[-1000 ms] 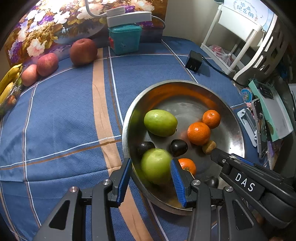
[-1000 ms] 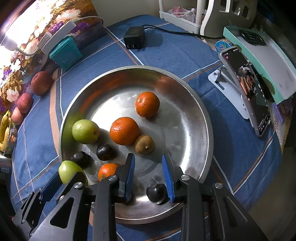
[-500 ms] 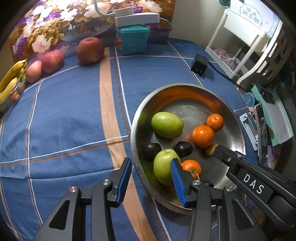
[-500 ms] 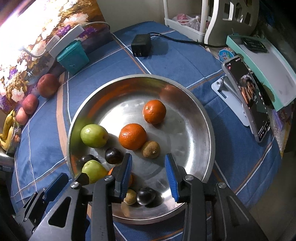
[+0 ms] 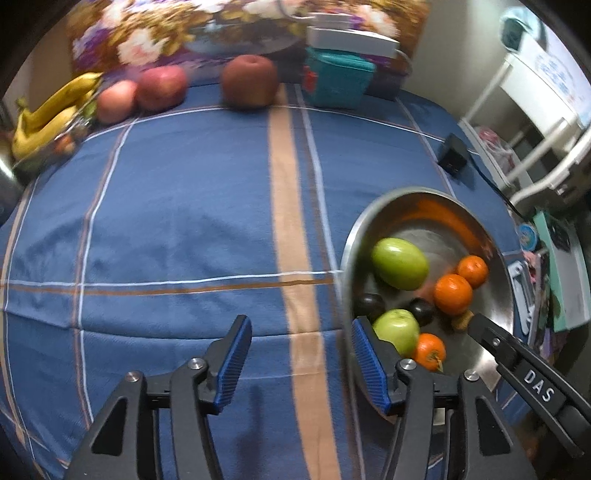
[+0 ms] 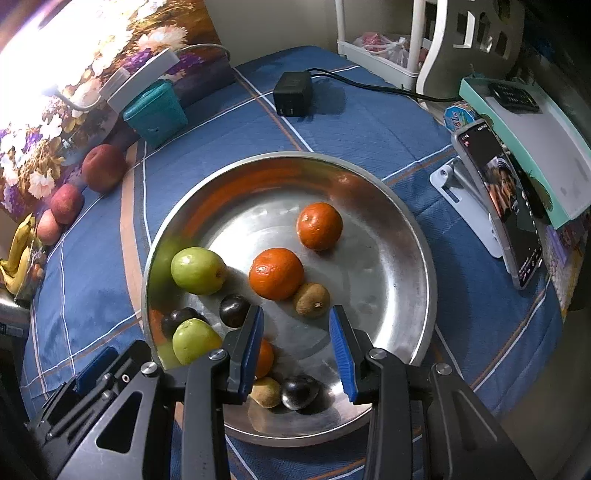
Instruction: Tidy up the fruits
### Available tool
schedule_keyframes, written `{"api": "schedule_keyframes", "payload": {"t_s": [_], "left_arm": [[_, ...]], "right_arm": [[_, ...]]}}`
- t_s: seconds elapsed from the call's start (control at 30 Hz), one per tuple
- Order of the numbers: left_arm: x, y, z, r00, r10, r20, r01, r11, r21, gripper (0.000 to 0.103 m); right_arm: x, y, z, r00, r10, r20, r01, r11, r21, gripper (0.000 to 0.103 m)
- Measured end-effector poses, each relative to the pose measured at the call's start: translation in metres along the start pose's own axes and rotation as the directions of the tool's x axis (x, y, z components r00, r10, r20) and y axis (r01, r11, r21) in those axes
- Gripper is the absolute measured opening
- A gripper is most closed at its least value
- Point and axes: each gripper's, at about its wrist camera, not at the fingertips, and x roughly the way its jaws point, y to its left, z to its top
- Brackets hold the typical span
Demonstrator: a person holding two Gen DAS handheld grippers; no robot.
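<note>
A: Steel tray sits on the blue cloth at the right side of the table. Start from the left, please

B: Far left, bananas and three red apples lie along the back edge, well apart from the tray. Left gripper hangs over bare cloth beside the tray rim, jaws spread wide and holding nothing

A: And inside the tray?

B: Two green fruits, three oranges, two kiwis and three dark plums. Right gripper hovers over the near half, jaws apart and empty, with an orange, a kiwi and a plum crowded beneath it

A: Risks?

B: In my judgement, three. The round fruit could roll on the smooth steel if a finger nudges it. The cluster under the right gripper is tight, so closing there may catch two pieces or squeeze one out. The left gripper's inner finger is close to the rim; a knock could shift the tray and scatter everything

A: Surface and room?

B: Checked cloth with slight wrinkles, a tan stripe running through it. A floral panel stands at the back with a teal box before it. A black adapter and cord lie behind the tray. To the right, a phone on a stand and white shelving
</note>
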Motion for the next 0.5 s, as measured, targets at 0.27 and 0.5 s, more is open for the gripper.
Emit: {"api": "schedule_keyframes", "payload": {"t_s": [0.27, 0.5], "left_arm": [[0.001, 0.033, 0.001, 0.998, 0.065, -0.011, -0.066, 0.993, -0.099, 0.071], [-0.002, 0.055, 0.001, 0.997, 0.08, -0.011, -0.081, 0.984, -0.16, 0.072]], "right_arm": [[0.001, 0.016, -0.002, 1.0, 0.001, 0.004, -0.001, 0.999, -0.053, 0.038], [0.0, 0.037, -0.007, 1.0, 0.007, 0.009, -0.006, 0.992, -0.123, 0.038]]}}
